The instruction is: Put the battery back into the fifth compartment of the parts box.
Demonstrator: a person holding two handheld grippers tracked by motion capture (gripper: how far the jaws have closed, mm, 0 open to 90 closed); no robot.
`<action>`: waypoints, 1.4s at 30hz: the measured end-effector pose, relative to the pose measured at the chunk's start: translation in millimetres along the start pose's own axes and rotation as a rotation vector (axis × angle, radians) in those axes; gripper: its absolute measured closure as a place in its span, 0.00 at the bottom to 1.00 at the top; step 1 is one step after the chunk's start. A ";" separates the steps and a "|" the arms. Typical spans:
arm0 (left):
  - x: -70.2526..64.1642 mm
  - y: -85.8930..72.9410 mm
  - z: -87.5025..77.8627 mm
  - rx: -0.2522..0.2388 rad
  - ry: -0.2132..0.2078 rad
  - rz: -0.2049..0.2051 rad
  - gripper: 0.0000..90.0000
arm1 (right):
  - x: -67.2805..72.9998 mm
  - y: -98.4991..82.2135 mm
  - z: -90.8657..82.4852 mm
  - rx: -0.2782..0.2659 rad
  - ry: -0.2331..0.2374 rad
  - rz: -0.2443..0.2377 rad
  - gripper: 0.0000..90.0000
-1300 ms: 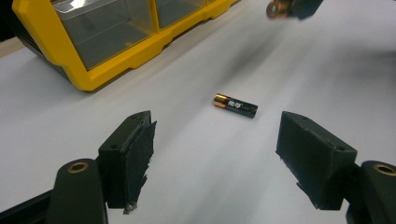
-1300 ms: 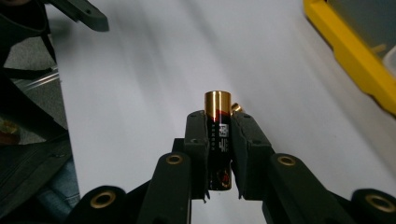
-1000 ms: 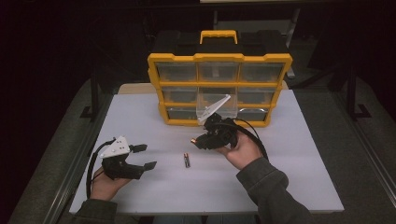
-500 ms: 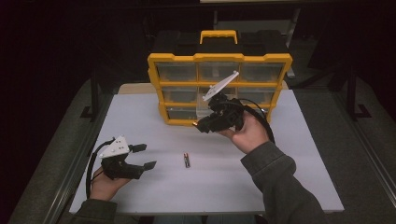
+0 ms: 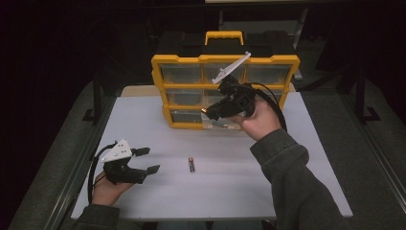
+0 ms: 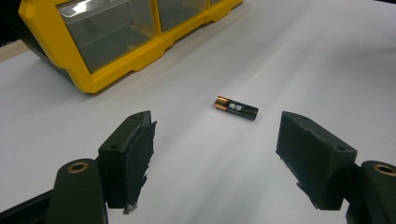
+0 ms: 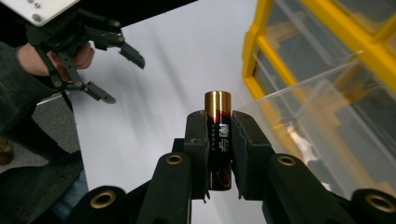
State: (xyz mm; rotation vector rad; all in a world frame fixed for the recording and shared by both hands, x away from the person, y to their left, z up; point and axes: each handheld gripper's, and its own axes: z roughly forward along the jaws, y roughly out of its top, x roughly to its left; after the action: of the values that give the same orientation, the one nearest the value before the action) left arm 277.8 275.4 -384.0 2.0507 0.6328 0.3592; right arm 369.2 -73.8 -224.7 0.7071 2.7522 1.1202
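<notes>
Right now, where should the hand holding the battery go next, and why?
Probably a little forward, over the open clear drawer of the yellow organizer. The right gripper is shut on a battery just beside that drawer, so easing over it and letting go looks like the next step.

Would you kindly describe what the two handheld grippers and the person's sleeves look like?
Both grippers are black, each with two blocky jaws on linkages with brass-coloured pivot rivets. The left gripper and right gripper each carry a pale three-cornered plate on top and trail a black cable. The person wears dark grey-green sleeves.
</notes>
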 end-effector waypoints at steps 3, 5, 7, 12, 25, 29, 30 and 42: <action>0.1 0.1 -0.2 0.000 0.000 0.002 0.30 | -6.5 2.0 -4.0 -0.007 -0.012 0.008 0.84; -1.0 0.4 -0.4 0.005 -0.001 -0.011 0.30 | -11.4 3.2 -5.8 -0.010 -0.017 0.014 0.84; -0.8 0.1 0.0 0.005 -0.001 -0.010 0.30 | -16.0 5.1 -7.4 -0.001 -0.030 0.024 0.84; -0.4 0.3 -0.5 0.004 -0.001 -0.008 0.30 | -27.7 9.5 -10.4 -0.001 -0.052 0.044 0.84; -0.1 0.2 -0.4 -0.012 -0.002 -0.003 0.30 | -55.1 0.8 -1.7 0.038 -0.107 0.114 0.84; -0.4 0.2 -1.0 -0.003 -0.003 -0.005 0.30 | -60.2 -4.5 4.4 0.047 -0.111 0.139 0.84; -0.3 0.2 -1.0 -0.002 -0.004 -0.007 0.30 | -61.6 -6.2 6.2 0.046 -0.108 0.142 0.84; -0.1 -0.4 -0.6 -0.004 -0.003 -0.015 0.30 | -69.0 -18.1 23.3 0.079 -0.117 0.151 0.83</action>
State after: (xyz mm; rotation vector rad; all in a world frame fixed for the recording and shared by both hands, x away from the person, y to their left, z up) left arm 277.3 275.9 -384.1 2.0412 0.6449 0.3486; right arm 429.3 -101.2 -260.2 0.9720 2.6953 0.9650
